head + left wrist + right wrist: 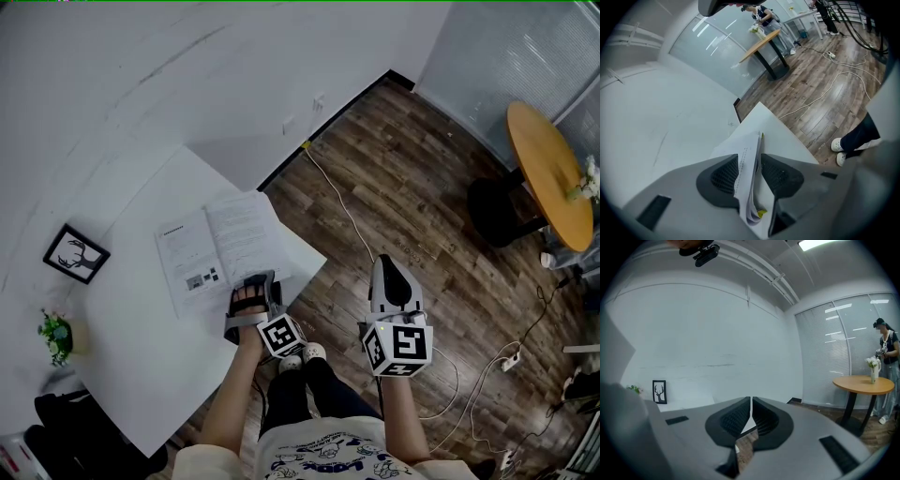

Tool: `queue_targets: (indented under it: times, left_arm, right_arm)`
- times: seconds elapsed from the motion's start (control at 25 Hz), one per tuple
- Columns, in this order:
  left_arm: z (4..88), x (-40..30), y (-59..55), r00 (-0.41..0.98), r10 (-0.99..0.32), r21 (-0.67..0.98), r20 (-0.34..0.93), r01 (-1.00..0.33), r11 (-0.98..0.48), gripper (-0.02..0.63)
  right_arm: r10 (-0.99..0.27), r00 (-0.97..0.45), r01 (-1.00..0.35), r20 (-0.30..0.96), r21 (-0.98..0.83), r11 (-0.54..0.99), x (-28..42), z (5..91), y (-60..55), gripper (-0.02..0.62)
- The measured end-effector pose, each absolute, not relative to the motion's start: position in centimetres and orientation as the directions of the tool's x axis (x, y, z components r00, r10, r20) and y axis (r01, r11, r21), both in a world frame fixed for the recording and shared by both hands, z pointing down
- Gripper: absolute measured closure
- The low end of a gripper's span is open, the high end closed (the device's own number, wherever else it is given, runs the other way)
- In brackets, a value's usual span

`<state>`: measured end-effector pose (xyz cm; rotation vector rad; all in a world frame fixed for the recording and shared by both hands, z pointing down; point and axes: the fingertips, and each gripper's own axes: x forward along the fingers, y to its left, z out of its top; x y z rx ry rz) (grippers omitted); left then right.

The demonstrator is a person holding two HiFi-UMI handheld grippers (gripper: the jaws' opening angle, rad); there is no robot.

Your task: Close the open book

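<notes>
White table bears open book, pages between released left tongs; right tongs clenched empty

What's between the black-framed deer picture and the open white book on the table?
Nothing. In the head view, only bare white tabletop separates the black-framed deer picture from the open white book.

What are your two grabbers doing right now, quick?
Left gripper: open, with the book pages between its jaws but not pinched.
Right gripper: closed, holding nothing.
</notes>
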<state>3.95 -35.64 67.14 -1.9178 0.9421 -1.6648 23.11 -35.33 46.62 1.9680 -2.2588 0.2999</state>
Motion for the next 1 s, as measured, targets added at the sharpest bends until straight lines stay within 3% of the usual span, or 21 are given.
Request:
queue_targets:
  times: [0.2,0.6,1.0]
  left_arm:
    - [67.8,4.3,-35.7,0.053,-0.718,-0.697,0.694,-0.200,-0.688,0.456]
    - [67.8,4.3,-36.0,0.056,-0.726,-0.703,0.686,-0.207,-0.680,0.534]
    - [66.2,4.5,-36.1,0.082,-0.714,-0.663,0.695,-0.311,-0.681,0.552]
  right_arm:
    - [-0.963,-0.141,-0.990,0.230,-0.062,0.130,23.2,46.8,-35.5,0.561]
    - [-0.963,-0.134,-0.990,0.235,-0.067,0.122,23.3,47.0,-35.4,0.561]
    - [-0.964,-0.145,-0.989,0.224,-0.070,0.132,22.8,46.3,-35.3,0.561]
